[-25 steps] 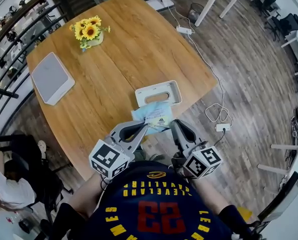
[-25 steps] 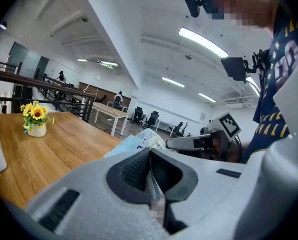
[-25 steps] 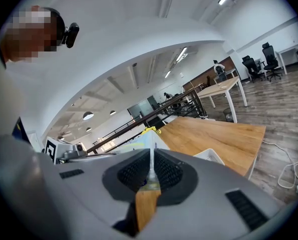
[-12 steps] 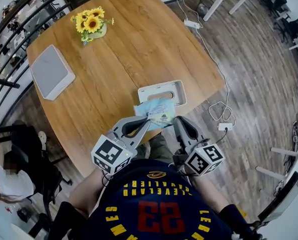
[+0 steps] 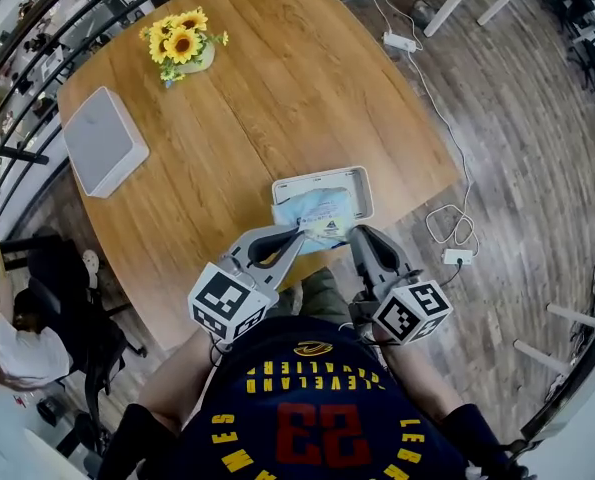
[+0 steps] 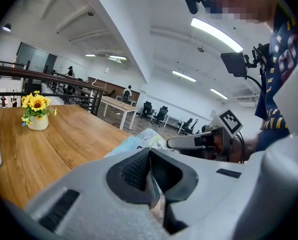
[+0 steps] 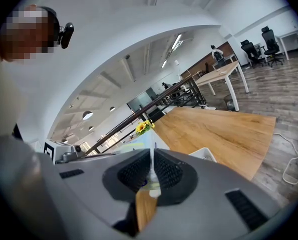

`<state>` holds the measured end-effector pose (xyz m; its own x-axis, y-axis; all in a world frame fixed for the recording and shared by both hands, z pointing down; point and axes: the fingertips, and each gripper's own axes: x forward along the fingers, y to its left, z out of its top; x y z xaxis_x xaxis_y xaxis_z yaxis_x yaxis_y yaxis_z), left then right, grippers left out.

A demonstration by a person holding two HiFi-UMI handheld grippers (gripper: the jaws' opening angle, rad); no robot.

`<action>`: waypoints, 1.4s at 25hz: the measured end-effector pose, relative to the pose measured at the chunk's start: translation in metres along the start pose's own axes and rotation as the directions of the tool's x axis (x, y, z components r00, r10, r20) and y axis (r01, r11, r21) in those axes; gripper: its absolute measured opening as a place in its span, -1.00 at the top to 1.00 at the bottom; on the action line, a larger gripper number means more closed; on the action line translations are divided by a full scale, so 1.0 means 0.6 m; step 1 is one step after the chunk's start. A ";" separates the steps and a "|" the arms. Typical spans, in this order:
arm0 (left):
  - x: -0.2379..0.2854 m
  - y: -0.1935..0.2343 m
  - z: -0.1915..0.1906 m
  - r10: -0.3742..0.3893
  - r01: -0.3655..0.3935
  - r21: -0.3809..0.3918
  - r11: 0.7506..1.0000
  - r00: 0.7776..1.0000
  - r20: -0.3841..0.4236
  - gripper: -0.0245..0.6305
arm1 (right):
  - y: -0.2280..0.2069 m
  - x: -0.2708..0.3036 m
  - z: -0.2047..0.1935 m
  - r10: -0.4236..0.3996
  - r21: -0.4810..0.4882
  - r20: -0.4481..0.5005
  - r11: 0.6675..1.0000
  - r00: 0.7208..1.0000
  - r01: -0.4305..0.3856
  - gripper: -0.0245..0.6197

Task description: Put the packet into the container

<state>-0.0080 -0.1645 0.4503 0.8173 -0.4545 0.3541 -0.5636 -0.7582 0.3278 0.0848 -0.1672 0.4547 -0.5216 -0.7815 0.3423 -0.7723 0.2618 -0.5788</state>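
Currently both grippers are clamped on the same packet [image 5: 315,208], a pale blue, crinkled pouch with printed patches. The left gripper [image 5: 297,232] has its jaws pressed fully together on the packet's near left edge; in the left gripper view the ribbed pads meet with only the thin film between them. The right gripper [image 5: 355,236] pinches the near right edge, its jaws a hair apart around the flat seam, which stands upright between the pads. The packet is spread between the two over the white container [image 5: 363,181], covering its near and left part; whether it touches the bottom cannot be told. The container sits at the near edge of the wooden table [image 5: 277,88]
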 end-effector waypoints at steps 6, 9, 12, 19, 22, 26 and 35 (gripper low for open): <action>0.024 0.013 -0.006 0.007 -0.008 -0.009 1.000 1.000 -0.018 0.91 | -0.025 0.015 0.000 0.002 0.011 -0.023 1.000 1.000 -0.001 0.83; 0.039 0.019 -0.010 0.008 -0.009 -0.012 1.000 1.000 -0.024 0.91 | -0.040 0.023 -0.001 -0.003 0.012 -0.037 1.000 0.999 0.004 0.83; 0.054 0.027 -0.019 0.010 -0.010 -0.014 1.000 0.999 -0.033 0.91 | -0.058 0.033 -0.006 -0.010 0.011 -0.053 1.000 0.999 0.010 0.83; 0.082 0.051 -0.049 0.009 -0.009 -0.015 1.000 0.998 -0.059 0.91 | -0.091 0.061 -0.031 -0.027 -0.019 -0.095 0.999 0.995 0.026 0.83; 0.092 0.056 -0.060 0.008 -0.009 -0.010 1.000 0.997 -0.072 0.91 | -0.103 0.067 -0.041 -0.035 -0.025 -0.110 0.999 0.993 0.032 0.83; 0.102 0.057 -0.071 0.008 -0.008 -0.001 1.000 0.996 -0.086 0.91 | -0.116 0.071 -0.052 -0.044 -0.029 -0.129 0.999 0.991 0.041 0.83; 0.122 0.069 -0.094 0.004 -0.003 0.001 1.000 0.993 -0.120 0.91 | -0.141 0.084 -0.072 -0.067 -0.040 -0.166 0.997 0.984 0.062 0.83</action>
<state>0.0220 -0.2027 0.5390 0.7951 -0.3980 0.4576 -0.5663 -0.7573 0.3254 0.1080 -0.2042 0.5526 -0.5213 -0.6923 0.4989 -0.8168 0.2356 -0.5266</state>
